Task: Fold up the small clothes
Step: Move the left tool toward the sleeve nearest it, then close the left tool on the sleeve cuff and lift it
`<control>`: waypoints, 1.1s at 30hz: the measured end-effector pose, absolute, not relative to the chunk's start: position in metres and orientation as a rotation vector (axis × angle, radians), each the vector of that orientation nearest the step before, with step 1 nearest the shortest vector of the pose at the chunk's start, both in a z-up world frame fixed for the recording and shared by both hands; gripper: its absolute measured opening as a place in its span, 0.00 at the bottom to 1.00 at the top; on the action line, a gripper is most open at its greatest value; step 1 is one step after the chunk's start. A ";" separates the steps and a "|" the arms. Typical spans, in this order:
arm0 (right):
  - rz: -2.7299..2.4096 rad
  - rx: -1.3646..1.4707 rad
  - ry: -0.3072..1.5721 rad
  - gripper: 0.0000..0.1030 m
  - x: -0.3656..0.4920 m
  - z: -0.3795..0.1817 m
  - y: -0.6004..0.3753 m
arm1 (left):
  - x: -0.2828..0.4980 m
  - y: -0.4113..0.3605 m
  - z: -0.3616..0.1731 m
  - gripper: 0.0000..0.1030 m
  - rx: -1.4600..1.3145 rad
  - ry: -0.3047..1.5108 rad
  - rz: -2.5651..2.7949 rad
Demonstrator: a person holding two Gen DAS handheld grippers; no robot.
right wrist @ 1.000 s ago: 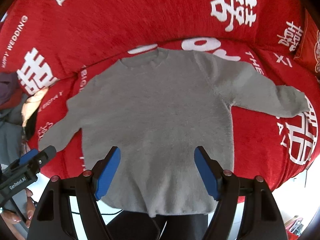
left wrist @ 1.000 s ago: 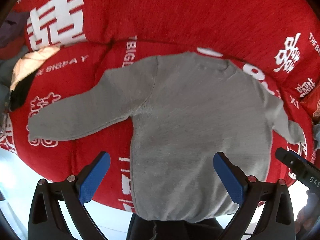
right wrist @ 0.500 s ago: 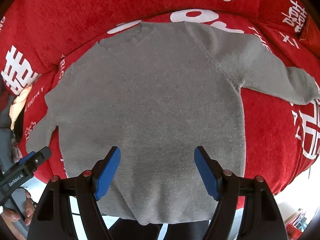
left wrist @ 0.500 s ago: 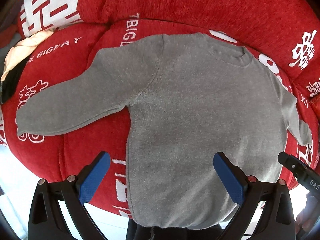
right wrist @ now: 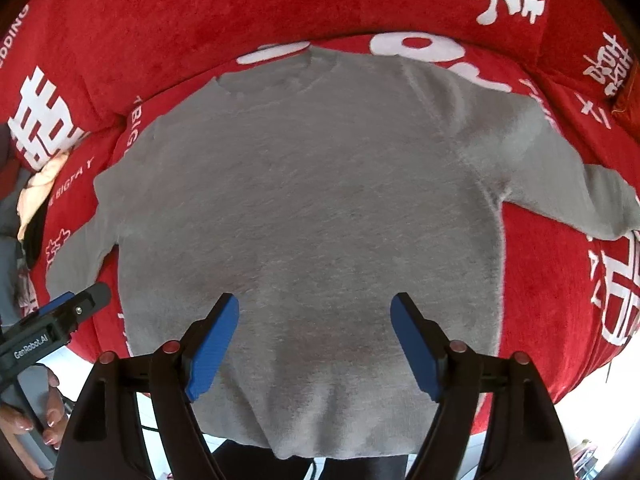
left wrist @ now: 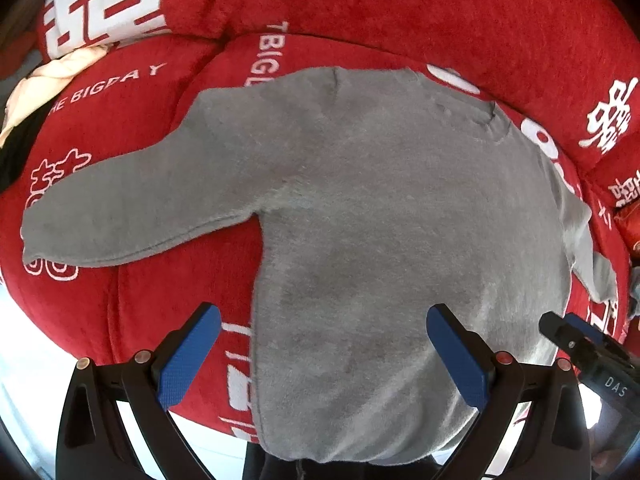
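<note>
Red sofa cushion (left wrist: pixel 132 320) carries grey sweater (left wrist: pixel 380 240), flat, unfolded. Left gripper (left wrist: pixel 320 344) agape; right gripper (right wrist: pixel 314 340) opening, nothing pinched. Next: grab hem at front edge.

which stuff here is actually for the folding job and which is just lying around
For the job:
- grey sweater, spread flat with both sleeves out
- left gripper, open above the sweater's lower edge
- right gripper, jaws opening, nothing between them

Just lying about:
- red cover with white lettering under the sweater
- cream and black clothes heaped at the left edge
</note>
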State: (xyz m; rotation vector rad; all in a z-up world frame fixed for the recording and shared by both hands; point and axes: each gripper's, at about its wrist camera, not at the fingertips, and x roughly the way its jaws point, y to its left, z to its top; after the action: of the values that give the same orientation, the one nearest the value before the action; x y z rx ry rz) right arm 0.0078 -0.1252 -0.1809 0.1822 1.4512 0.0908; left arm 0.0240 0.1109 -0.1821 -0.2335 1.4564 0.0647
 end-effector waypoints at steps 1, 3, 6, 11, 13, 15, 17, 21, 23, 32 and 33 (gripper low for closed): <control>0.099 0.181 1.457 0.79 0.008 -0.182 -0.121 | 0.023 0.119 -0.183 1.00 -0.256 1.446 0.062; 0.119 0.177 1.459 0.79 0.009 -0.182 -0.112 | 0.019 0.143 -0.186 1.00 -0.343 1.433 0.063; 0.153 0.173 1.464 0.79 0.010 -0.183 -0.097 | 0.010 0.196 -0.197 1.00 -0.492 1.387 0.111; 0.223 0.150 1.486 0.79 0.011 -0.203 -0.066 | -0.020 0.309 -0.240 1.00 -0.771 1.258 0.283; 0.247 0.138 1.505 0.79 0.010 -0.215 -0.051 | -0.031 0.340 -0.257 1.00 -0.913 1.213 0.318; 0.270 0.128 1.524 0.79 0.007 -0.224 -0.039 | -0.034 0.355 -0.267 1.00 -0.983 1.171 0.320; 0.287 0.115 1.537 0.79 0.005 -0.229 -0.026 | -0.033 0.363 -0.273 1.00 -1.016 1.139 0.320; 0.308 0.098 1.543 0.79 0.005 -0.227 -0.009 | -0.019 0.366 -0.279 1.00 -1.082 1.096 0.316; 0.314 0.083 1.540 0.79 0.006 -0.224 -0.002 | -0.012 0.365 -0.277 0.96 -1.068 1.081 0.352; 0.301 0.117 1.520 0.79 0.007 -0.210 -0.005 | -0.023 0.363 -0.279 0.74 -1.071 1.112 0.456; 0.301 0.128 1.523 0.79 0.005 -0.210 -0.010 | -0.025 0.360 -0.278 0.74 -1.070 1.134 0.460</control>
State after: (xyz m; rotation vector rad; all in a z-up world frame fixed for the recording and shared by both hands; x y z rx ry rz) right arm 0.0053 -0.0095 -0.2097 0.1276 1.5230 0.3010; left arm -0.0252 0.3603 -0.2785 -1.0701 1.1335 0.4599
